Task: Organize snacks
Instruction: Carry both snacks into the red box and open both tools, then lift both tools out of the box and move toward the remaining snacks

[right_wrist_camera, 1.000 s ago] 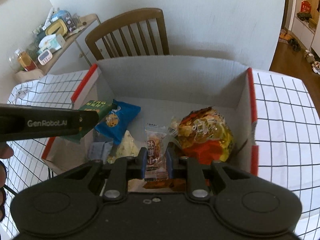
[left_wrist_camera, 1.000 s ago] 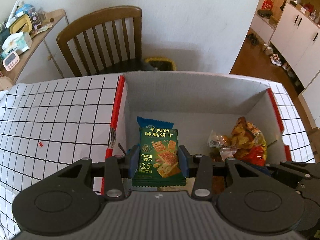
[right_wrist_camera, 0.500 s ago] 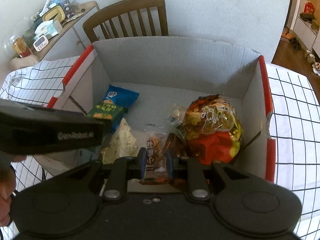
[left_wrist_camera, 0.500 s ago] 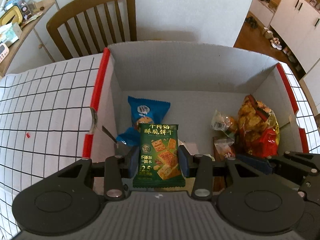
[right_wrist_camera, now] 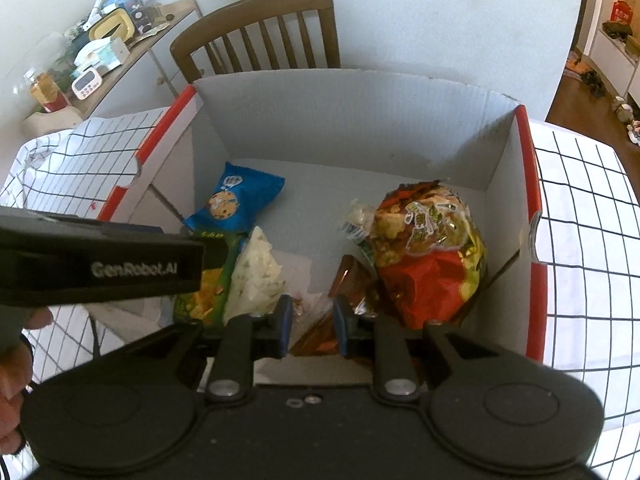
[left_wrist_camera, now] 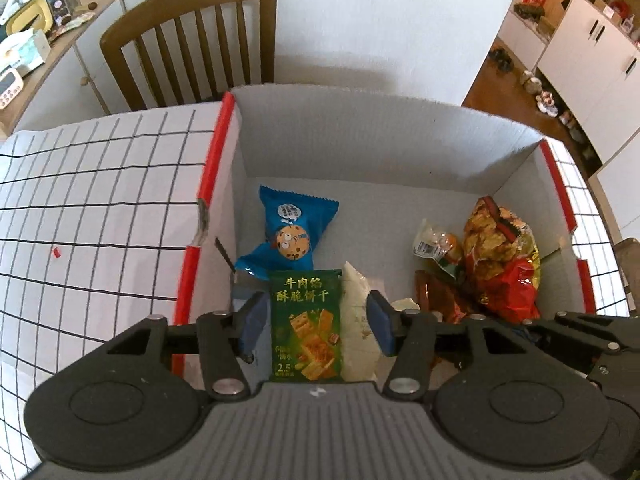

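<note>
An open white cardboard box with red-edged flaps holds the snacks. My left gripper reaches into its near left part. Its jaws are opening, and the green cracker packet stands between the blue pads with a gap on each side. My right gripper is inside the box near the front, shut on a small snack packet. Only the packet's brownish lower part shows between the pads.
In the box lie a blue cookie packet, a white packet, a brown packet and a big red-and-yellow bag at the right wall. A checked cloth covers the table. A wooden chair stands behind.
The left jaws have spread off the green packet, which they gripped before. The top of the right gripper's small packet no longer stands up between its pads.
</note>
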The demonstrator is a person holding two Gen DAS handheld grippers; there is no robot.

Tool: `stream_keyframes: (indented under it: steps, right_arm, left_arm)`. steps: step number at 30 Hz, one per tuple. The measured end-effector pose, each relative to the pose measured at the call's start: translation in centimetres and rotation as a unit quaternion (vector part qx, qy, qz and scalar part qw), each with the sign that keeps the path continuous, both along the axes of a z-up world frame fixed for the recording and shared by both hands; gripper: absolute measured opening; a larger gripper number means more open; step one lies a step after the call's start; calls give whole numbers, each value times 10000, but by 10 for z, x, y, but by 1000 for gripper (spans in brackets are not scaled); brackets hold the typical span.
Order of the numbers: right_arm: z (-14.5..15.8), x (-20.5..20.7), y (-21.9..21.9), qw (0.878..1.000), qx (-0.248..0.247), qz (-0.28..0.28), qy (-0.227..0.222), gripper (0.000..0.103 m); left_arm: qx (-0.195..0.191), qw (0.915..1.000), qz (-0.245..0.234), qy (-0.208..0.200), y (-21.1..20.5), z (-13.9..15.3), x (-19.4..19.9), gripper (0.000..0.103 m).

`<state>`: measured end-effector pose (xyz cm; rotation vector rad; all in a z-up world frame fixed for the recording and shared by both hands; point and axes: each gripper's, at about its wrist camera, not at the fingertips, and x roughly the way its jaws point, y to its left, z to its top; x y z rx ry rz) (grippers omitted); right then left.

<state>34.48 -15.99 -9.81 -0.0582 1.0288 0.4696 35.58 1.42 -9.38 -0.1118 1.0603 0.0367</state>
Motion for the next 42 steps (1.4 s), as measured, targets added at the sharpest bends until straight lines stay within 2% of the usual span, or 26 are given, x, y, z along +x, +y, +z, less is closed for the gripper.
stream_keyframes:
  steps: [11, 24, 33, 35, 42]
  right_arm:
    - [36, -26, -12, 9987, 421, 149, -250, 22]
    - [75, -73, -30, 9938, 757, 365, -726, 24]
    - [86, -107, -43, 9897, 1030, 415, -905, 25]
    - [86, -115, -46, 9889, 1082, 419, -929, 26]
    - [82, -140, -55, 9867, 1235, 420, -966, 29]
  left_arm:
    - [-74, 9988, -60, -474, 5, 42, -36, 55]
    - [-194, 9952, -185, -943, 9, 82, -98, 56]
    - [-177, 9915, -243, -1265, 8, 95, -146, 59]
    - [-188, 9904, -228, -1347, 8, 96, -157, 64]
    - [-266, 9883, -129, -1496, 15, 94, -191, 70]
